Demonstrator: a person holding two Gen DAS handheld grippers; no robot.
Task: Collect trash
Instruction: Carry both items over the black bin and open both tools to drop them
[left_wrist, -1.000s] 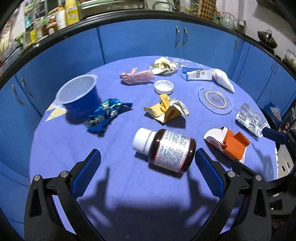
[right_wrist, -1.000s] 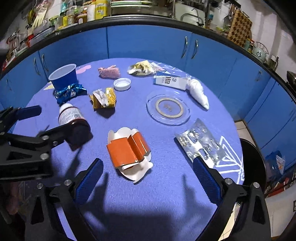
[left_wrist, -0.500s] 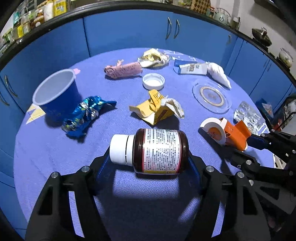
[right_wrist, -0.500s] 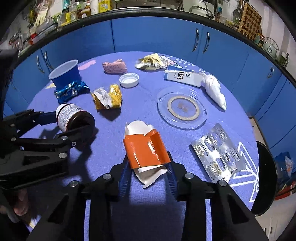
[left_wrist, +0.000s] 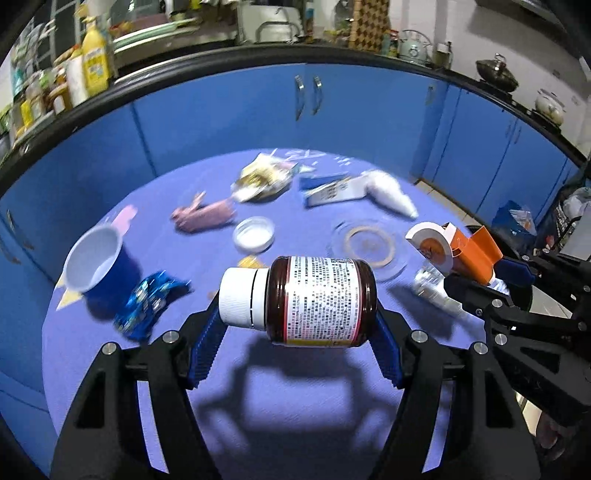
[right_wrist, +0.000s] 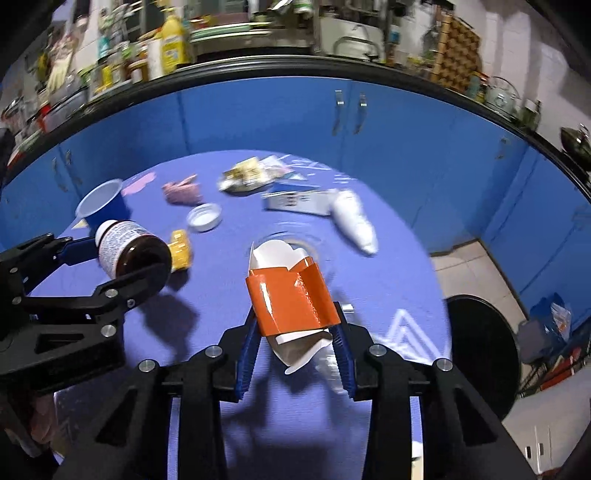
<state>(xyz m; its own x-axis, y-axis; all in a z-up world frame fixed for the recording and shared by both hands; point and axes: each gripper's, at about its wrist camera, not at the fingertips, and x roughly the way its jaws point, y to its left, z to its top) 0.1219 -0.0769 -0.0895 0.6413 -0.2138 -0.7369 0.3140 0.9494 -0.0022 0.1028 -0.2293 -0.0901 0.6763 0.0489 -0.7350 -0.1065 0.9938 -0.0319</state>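
Left gripper (left_wrist: 297, 332) is pinching a brown glass pill bottle with white cap (left_wrist: 299, 301) sideways, lifted clear of the round blue-clothed table (left_wrist: 277, 406). Right gripper (right_wrist: 295, 343) is clamping a crushed orange-and-white cardboard box (right_wrist: 291, 299), also off the table. Blue paper cup (left_wrist: 94, 264), blue foil wrapper (left_wrist: 147, 302) and white jar lid (left_wrist: 254, 233) are lying on the cloth behind.

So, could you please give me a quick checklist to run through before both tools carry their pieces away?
1. Left tool shut on pill bottle: ok.
2. Bottle's white cap on: ok.
3. Right tool shut on orange carton: ok.
4. Both pieces off the table: ok.
5. Tools apart from each other: ok.
6. Trash bin in sight: not ok.
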